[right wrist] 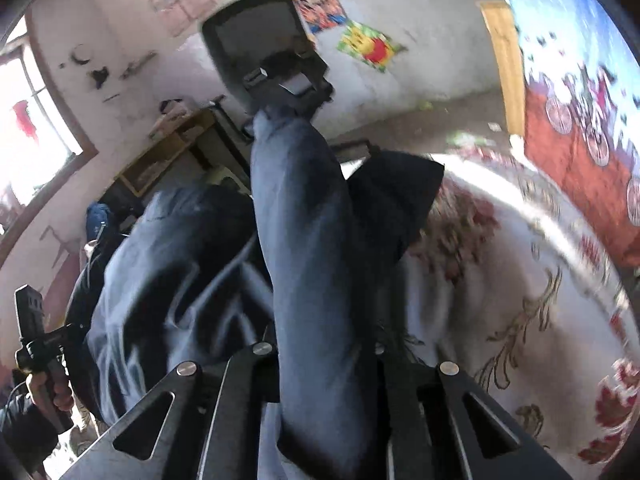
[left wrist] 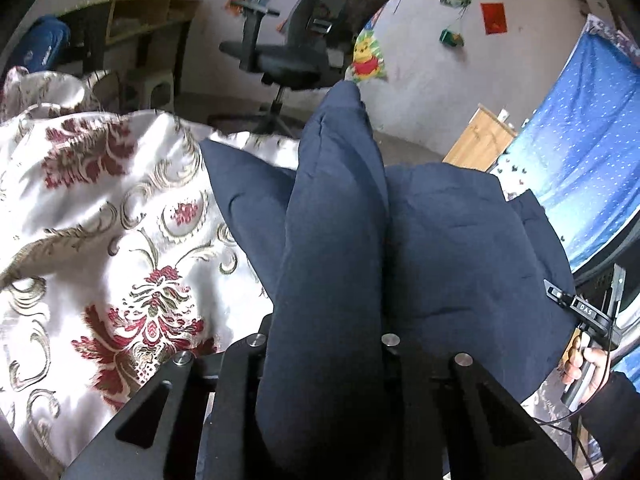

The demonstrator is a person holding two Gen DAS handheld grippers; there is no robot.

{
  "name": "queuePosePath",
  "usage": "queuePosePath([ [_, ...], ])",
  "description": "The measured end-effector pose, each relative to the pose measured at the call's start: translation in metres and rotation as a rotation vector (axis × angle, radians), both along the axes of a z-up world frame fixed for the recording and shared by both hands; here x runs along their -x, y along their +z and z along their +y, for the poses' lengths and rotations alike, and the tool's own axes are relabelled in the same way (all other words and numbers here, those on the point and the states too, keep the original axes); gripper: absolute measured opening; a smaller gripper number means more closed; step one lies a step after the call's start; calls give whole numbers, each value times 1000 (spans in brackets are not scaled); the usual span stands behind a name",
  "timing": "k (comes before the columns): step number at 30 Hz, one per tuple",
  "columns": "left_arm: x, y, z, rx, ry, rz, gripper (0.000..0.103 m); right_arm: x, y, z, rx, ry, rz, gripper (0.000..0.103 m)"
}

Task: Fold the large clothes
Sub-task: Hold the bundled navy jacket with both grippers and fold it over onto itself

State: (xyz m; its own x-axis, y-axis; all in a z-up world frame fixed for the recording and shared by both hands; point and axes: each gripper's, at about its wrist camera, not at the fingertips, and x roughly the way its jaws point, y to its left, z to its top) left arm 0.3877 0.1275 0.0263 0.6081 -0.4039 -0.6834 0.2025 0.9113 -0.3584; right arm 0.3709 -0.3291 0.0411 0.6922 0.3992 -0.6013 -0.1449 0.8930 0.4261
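A large navy blue garment [left wrist: 460,248] lies on a bed covered by a white floral sheet [left wrist: 112,208]. My left gripper [left wrist: 326,320] is shut on a thick fold of the garment, which bunches up between the jaws and hides the fingertips. In the right wrist view my right gripper [right wrist: 320,332] is likewise shut on a fold of the same garment [right wrist: 304,216], lifted off the sheet [right wrist: 540,280]. Each view shows the other hand-held gripper at its edge: the right one [left wrist: 588,320] and the left one [right wrist: 36,336].
A black office chair [left wrist: 296,40] stands beyond the bed's far edge. A wooden desk [left wrist: 148,16] is at the back left. A blue patterned curtain [left wrist: 580,152] and a wooden board [left wrist: 480,144] are to the right. The right wrist view is motion-blurred.
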Motion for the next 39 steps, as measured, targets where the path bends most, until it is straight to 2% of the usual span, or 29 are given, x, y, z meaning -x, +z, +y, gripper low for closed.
queuePosePath([
  [6, 26, 28, 5, 45, 15, -46, 17, 20, 39, 20, 33, 55, -93, 11],
  [12, 35, 51, 16, 49, 39, -70, 17, 28, 52, 30, 15, 82, -129, 11],
  [14, 39, 48, 16, 32, 43, -63, 17, 28, 49, 31, 14, 87, -118, 11],
  [18, 43, 19, 16, 16, 50, -12, 17, 27, 28, 34, 34, 92, -76, 11],
  [22, 44, -9, 18, -22, 64, 18, 17, 25, -3, 30, 53, 56, -18, 11],
  [25, 41, -23, 25, -19, 80, 37, 18, 23, -17, 21, 32, 30, 17, 12],
  [28, 37, -29, 30, -14, 86, 49, 19, 22, -24, 13, 4, 8, 44, 13],
  [31, 37, -29, 30, -24, 86, 46, 21, 23, -26, 12, 16, -1, 54, 15],
  [39, 39, -30, 27, -52, 106, 71, 34, 24, -29, 11, 39, -29, 89, 27],
])
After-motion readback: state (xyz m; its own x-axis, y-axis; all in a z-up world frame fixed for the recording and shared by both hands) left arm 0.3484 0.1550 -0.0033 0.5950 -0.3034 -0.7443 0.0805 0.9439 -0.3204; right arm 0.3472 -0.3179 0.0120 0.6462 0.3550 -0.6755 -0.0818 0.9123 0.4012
